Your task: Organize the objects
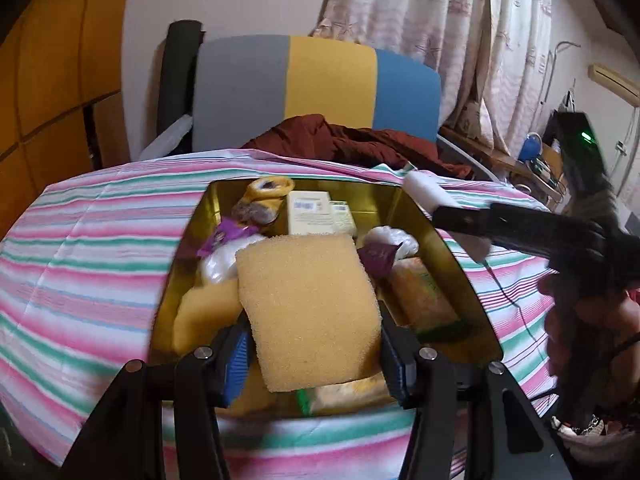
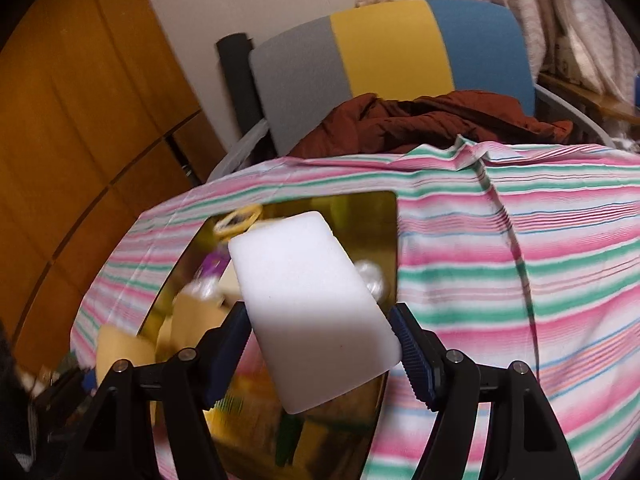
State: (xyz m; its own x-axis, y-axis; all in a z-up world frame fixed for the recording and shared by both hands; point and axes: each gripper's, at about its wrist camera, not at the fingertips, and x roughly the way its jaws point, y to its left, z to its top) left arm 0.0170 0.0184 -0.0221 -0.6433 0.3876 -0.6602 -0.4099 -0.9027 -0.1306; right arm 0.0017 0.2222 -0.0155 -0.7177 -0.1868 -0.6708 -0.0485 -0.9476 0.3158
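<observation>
A gold metal tin (image 1: pixel 460 256) sits on the striped tablecloth, filled with several small items. My left gripper (image 1: pixel 314 356) is shut on a yellow sponge (image 1: pixel 308 308) and holds it over the tin's near half. My right gripper (image 2: pixel 320 348) is shut on a white foam block (image 2: pixel 312 312) and holds it above the tin's right side (image 2: pixel 394 240). In the left wrist view the right gripper comes in from the right, with the white block (image 1: pixel 428 196) at the tin's far right corner.
Inside the tin lie a cream box (image 1: pixel 310 216), purple wrappers (image 1: pixel 380 256), a yellow sock (image 1: pixel 264 200), white bags and packaged sponges (image 1: pixel 424 300). A chair (image 1: pixel 320 88) with a brown jacket (image 1: pixel 360 144) stands behind the table. A dark cable (image 2: pixel 520 264) crosses the cloth.
</observation>
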